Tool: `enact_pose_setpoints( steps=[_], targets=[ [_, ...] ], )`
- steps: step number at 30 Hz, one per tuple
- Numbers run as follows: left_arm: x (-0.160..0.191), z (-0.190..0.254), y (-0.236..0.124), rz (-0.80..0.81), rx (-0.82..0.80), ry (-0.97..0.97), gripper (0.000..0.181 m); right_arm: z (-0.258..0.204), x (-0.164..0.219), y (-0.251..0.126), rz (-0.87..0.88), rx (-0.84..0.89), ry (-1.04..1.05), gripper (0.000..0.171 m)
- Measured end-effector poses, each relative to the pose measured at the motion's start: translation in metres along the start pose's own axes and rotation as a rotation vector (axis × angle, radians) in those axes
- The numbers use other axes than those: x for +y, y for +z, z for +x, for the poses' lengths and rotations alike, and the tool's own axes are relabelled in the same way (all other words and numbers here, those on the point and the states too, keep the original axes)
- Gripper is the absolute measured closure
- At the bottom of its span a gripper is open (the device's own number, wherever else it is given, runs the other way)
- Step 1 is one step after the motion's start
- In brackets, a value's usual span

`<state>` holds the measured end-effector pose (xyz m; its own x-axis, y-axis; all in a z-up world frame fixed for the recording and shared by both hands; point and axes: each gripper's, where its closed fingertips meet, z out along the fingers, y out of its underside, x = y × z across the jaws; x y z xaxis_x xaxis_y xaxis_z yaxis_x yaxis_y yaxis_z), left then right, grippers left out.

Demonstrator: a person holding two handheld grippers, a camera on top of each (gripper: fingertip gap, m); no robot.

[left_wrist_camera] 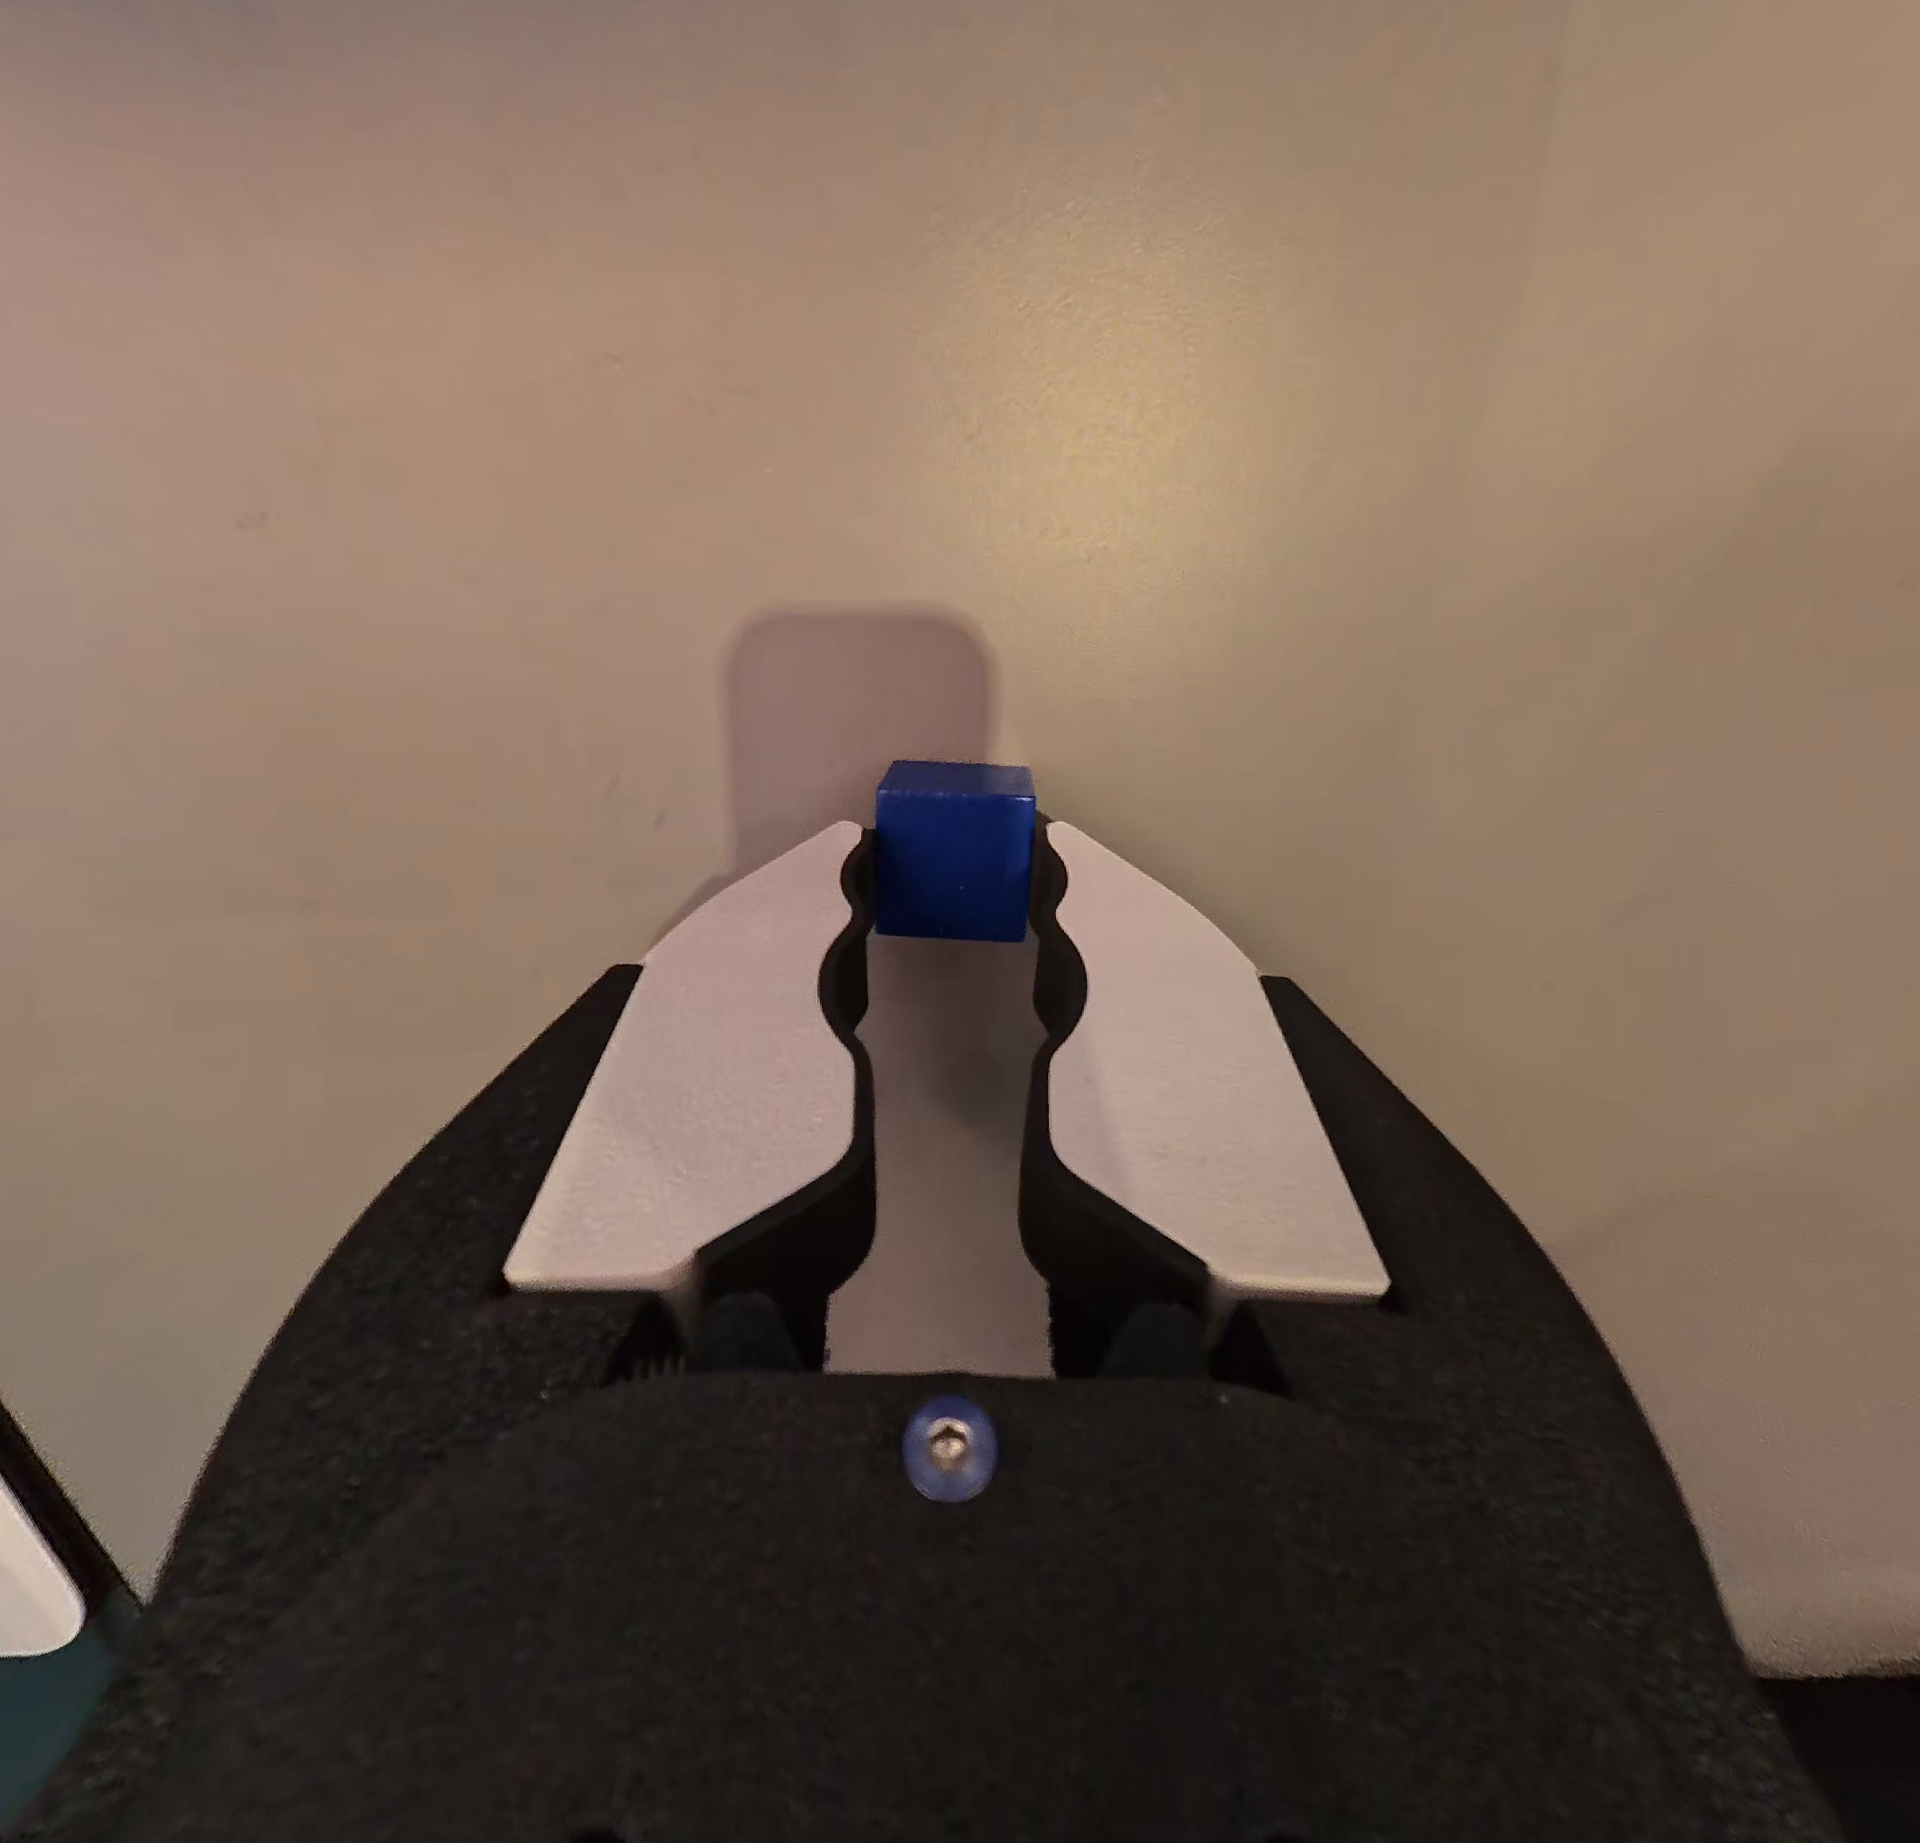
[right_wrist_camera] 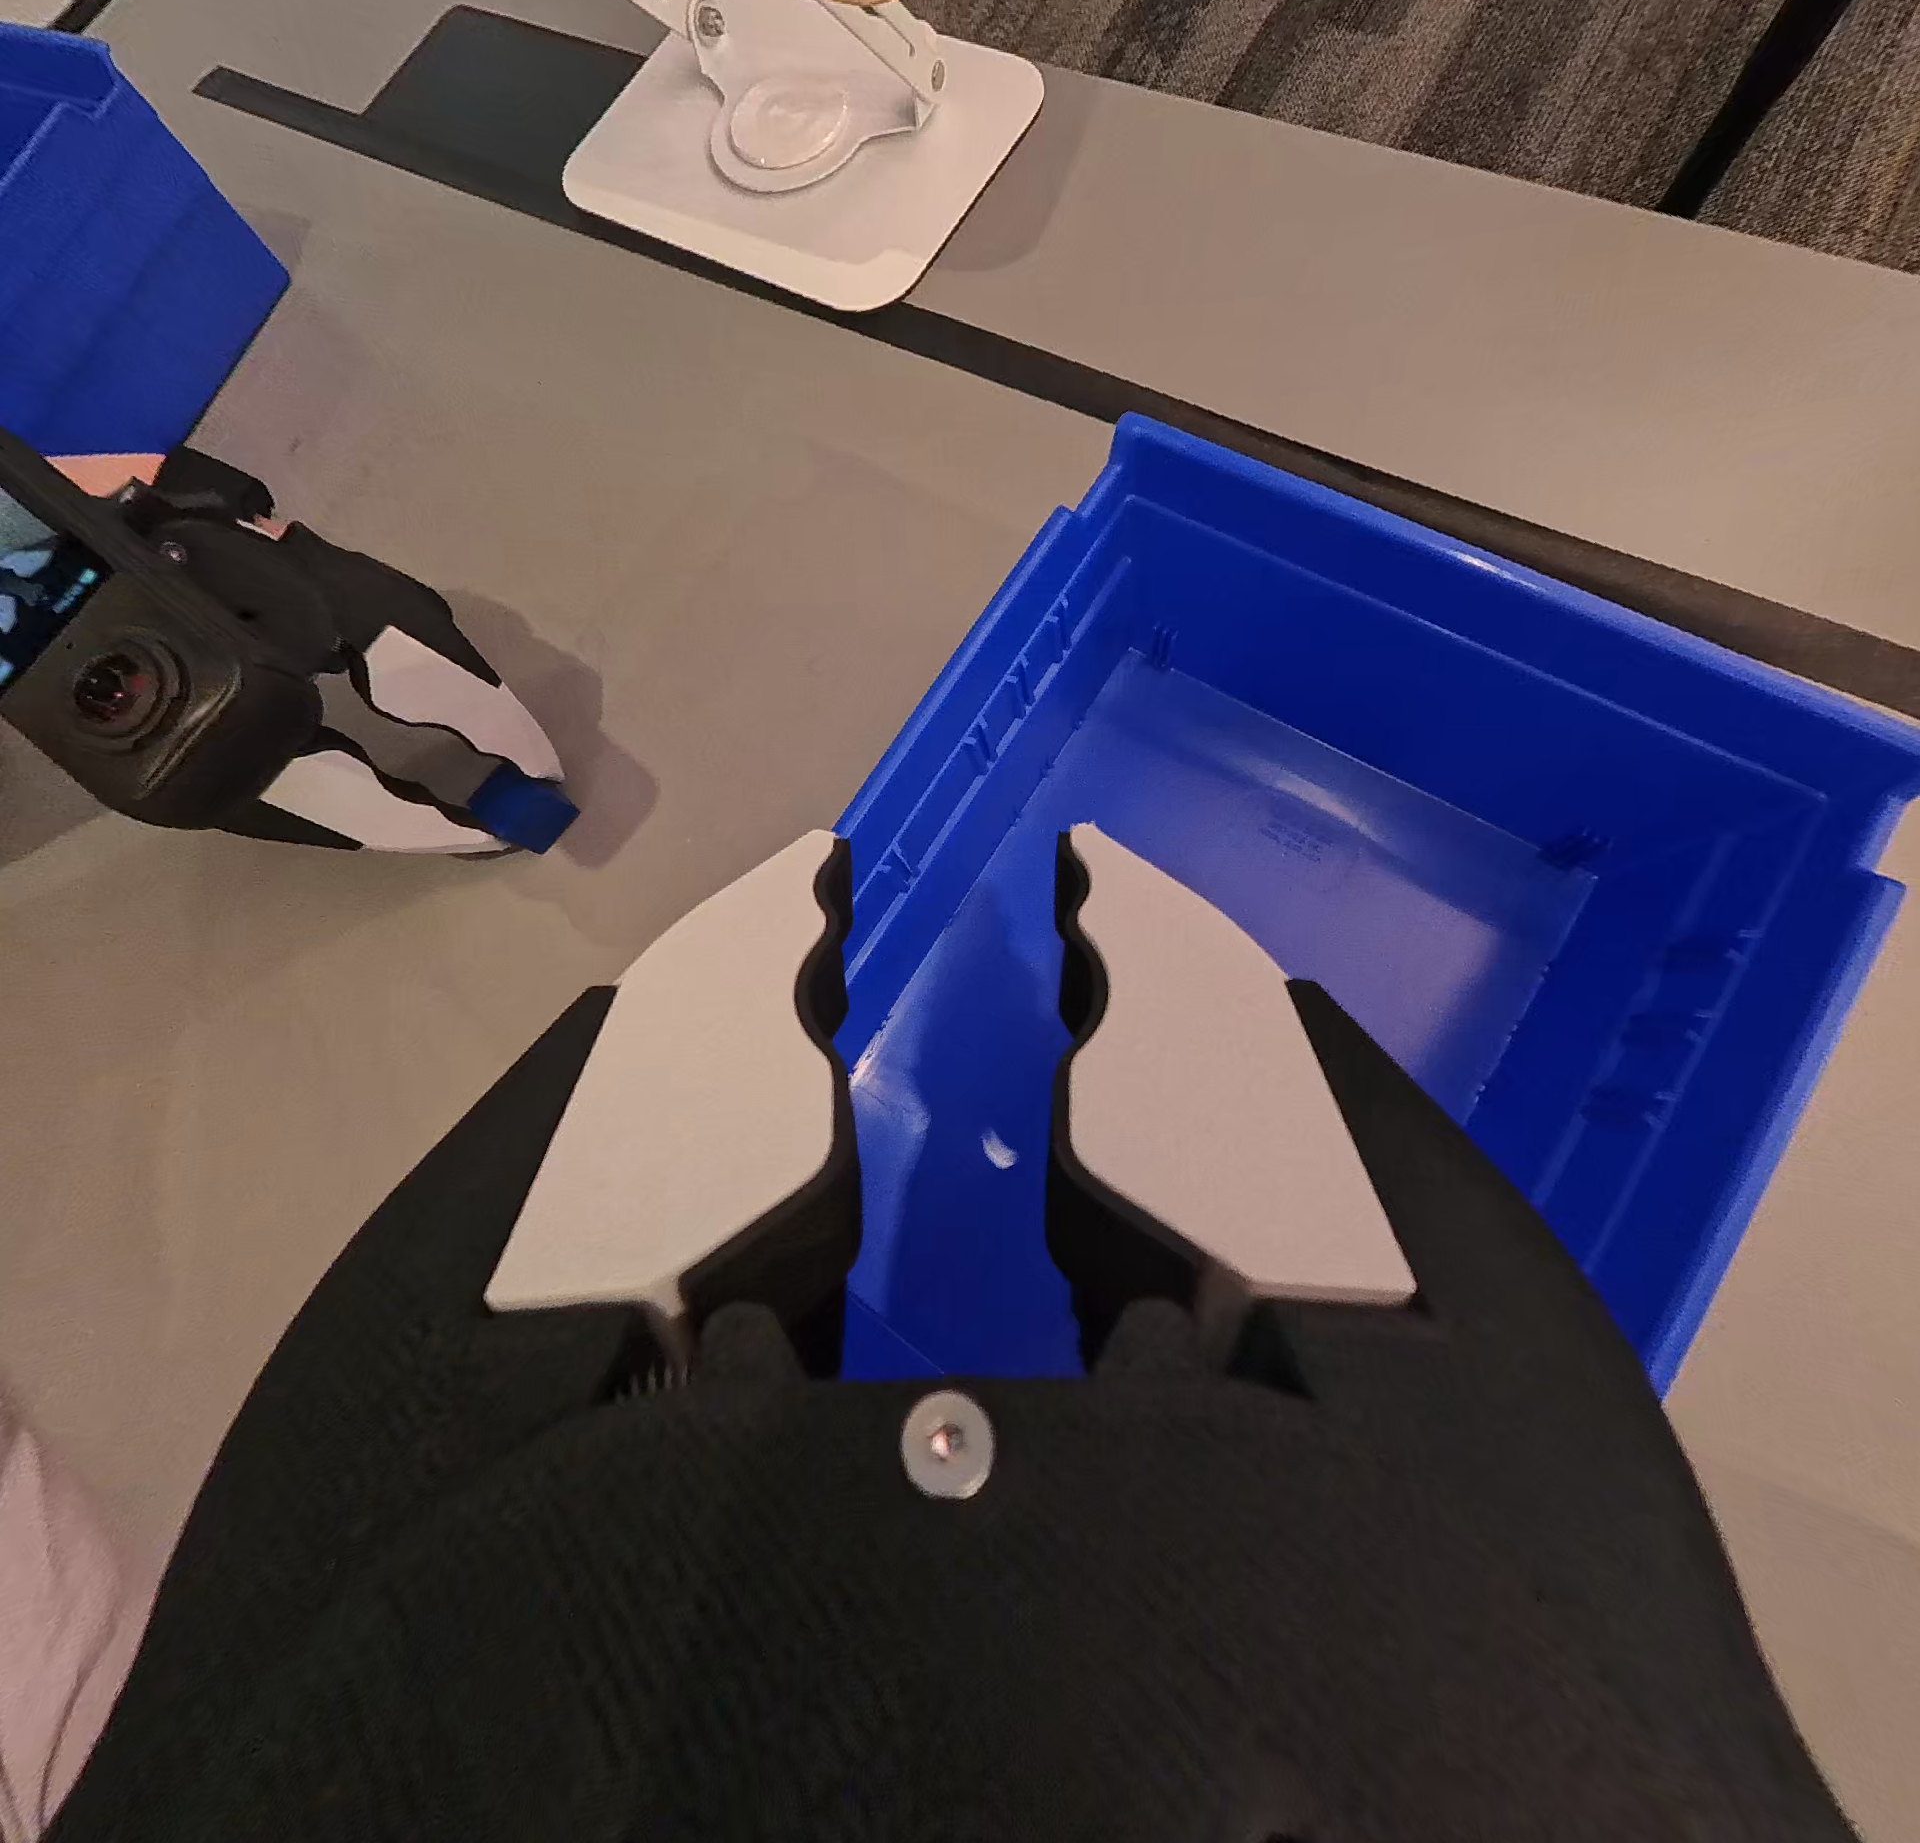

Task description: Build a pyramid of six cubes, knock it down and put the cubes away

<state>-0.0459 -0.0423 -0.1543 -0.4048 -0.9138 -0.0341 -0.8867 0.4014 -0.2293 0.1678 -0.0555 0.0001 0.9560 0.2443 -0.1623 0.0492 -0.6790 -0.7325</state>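
Observation:
My left gripper (left_wrist_camera: 954, 843) is shut on a small blue cube (left_wrist_camera: 954, 858), pinched between its fingertips low over the grey table (left_wrist_camera: 520, 650). The right wrist view shows that gripper (right_wrist_camera: 530, 806) at the left, with the cube (right_wrist_camera: 525, 814) at the table surface. My right gripper (right_wrist_camera: 951, 843) is open and empty, hovering over the near left part of a blue bin (right_wrist_camera: 1455, 588). The part of the bin's floor that shows holds no cubes; the gripper hides the rest.
A second blue bin (right_wrist_camera: 104, 266) stands at the far left. A white stand base (right_wrist_camera: 810, 162) sits at the back by a dark seam across the table (right_wrist_camera: 1039, 349). Carpeted floor (right_wrist_camera: 1455, 27) lies beyond. A white object (left_wrist_camera: 31, 1565) shows at the left wrist view's lower left. Some 25 centimetres of space lies between my two pairs of fingers. My left gripper is the nearer one to the white object (left_wrist_camera: 31, 1565): about 35 centimetres, against 50 centimetres. Seen from the right wrist view (right_wrist_camera: 606, 198) as well.

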Motion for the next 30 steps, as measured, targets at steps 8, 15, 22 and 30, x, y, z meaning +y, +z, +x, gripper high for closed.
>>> enact_pose_setpoints(
  steps=[8,15,22,30],
  targets=[
    [-0.008,-0.005,-0.014,0.077,-0.029,-0.051,0.135,0.002,0.005,0.004,-0.025,-0.001,0.002,0.132],
    [0.056,-0.015,-0.184,0.236,-0.329,-0.153,0.131,0.0,0.004,0.007,-0.023,-0.021,0.0,0.132],
    [0.286,0.017,-0.237,-0.027,-0.418,-0.493,0.136,-0.015,-0.002,0.015,-0.04,-0.039,-0.044,0.132],
    [0.386,0.061,-0.15,-0.175,-0.23,-0.521,0.133,-0.027,-0.002,0.026,-0.07,-0.053,-0.079,0.132]
  ],
)
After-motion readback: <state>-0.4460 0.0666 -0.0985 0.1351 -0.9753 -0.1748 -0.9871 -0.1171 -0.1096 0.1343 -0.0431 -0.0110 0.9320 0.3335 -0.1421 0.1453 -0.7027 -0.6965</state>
